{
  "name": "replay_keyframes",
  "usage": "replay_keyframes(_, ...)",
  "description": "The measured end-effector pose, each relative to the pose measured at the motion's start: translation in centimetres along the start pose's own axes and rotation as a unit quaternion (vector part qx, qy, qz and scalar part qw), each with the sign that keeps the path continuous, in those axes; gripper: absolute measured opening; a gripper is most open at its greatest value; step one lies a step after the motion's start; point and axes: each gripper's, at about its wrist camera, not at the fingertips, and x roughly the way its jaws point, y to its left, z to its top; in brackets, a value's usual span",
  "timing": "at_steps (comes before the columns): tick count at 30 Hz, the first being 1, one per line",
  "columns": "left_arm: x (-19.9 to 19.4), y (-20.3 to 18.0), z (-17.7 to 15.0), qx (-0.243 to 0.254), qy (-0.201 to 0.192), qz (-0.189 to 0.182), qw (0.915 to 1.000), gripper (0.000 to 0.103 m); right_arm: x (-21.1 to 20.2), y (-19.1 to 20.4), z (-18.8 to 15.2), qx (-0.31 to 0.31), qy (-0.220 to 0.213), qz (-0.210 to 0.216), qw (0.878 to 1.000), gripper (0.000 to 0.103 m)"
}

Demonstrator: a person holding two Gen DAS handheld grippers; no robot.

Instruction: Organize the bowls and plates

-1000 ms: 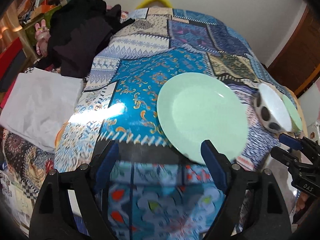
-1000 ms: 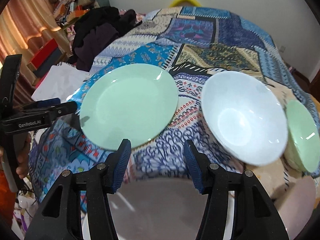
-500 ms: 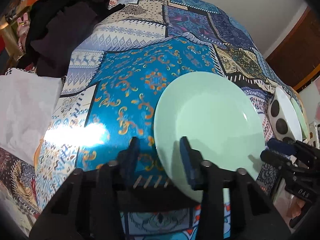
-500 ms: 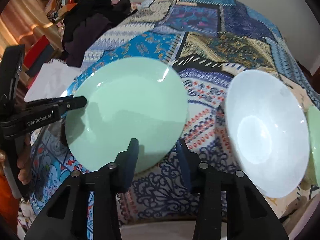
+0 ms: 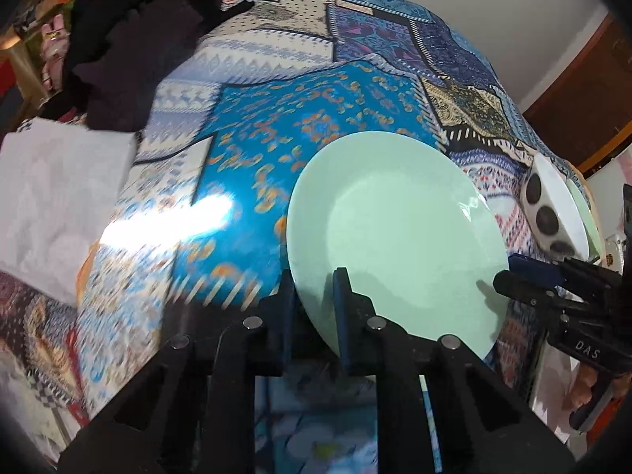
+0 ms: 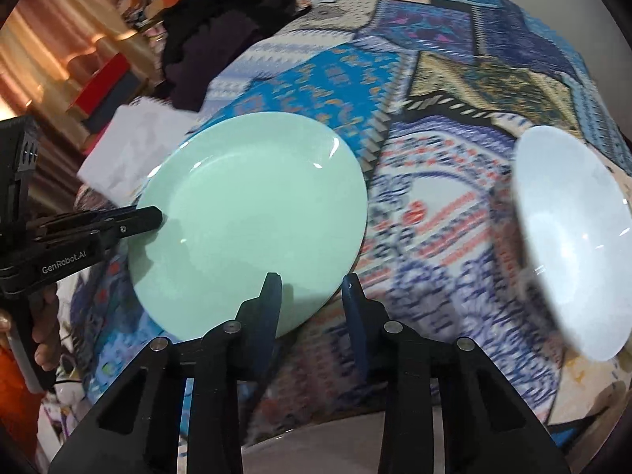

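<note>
On the patterned cloth (image 6: 446, 237), one green plate (image 6: 249, 213), one white bowl (image 6: 572, 237).

A round pale-green plate (image 6: 252, 221) lies on the patchwork-printed tablecloth (image 6: 434, 237), with a white bowl (image 6: 572, 237) to its right. Behind the plate, at the cloth's far left, sits a heap of dark clothing (image 5: 130, 47), a white paper sheet (image 5: 51, 197) nearer

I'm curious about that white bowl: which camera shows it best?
The right wrist view: the white bowl shows its whole open inside there, though blurred. The left wrist view catches only a sliver at the edge, mostly its dark-spotted outer wall.
</note>
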Motion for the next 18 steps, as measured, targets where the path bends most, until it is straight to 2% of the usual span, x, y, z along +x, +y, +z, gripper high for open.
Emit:
replay_keyframes(4,-1.7,1.4,-2.2,-0.021,0.005,0.003,0.9998,0.018,0.1,1.9,-1.0,-0.019,0.016,0.034,0.999,0.026)
replay_keyframes(8,-3.4,2.5,-4.6,-0.038,0.015,-0.018,0.9990,0.019,0.1,2.5,-0.9,-0.030,0.011,0.025,0.999,0.025)
replay_keyframes(11,-3.7,2.8,-5.0,-0.042,0.022,-0.024,0.9986,0.019,-0.1,1.7,0.4,-0.008,-0.001,0.019,1.000,0.025)
replay_keyframes(13,-3.9,2.7,-4.8,-0.037,0.020,-0.008,0.9991,0.019,-0.1,1.3,1.3,-0.003,-0.008,0.008,1.000,0.025)
replay_keyframes(15,-4.1,2.6,-4.5,-0.031,0.010,0.011,0.9994,0.020,0.2,1.0,2.0,-0.002,-0.005,0.003,1.000,0.025)
replay_keyframes(18,-3.7,3.0,-3.8,-0.031,0.010,0.008,0.9994,0.020,1.8,0.8,3.0,-0.009,0.009,-0.008,1.000,0.025)
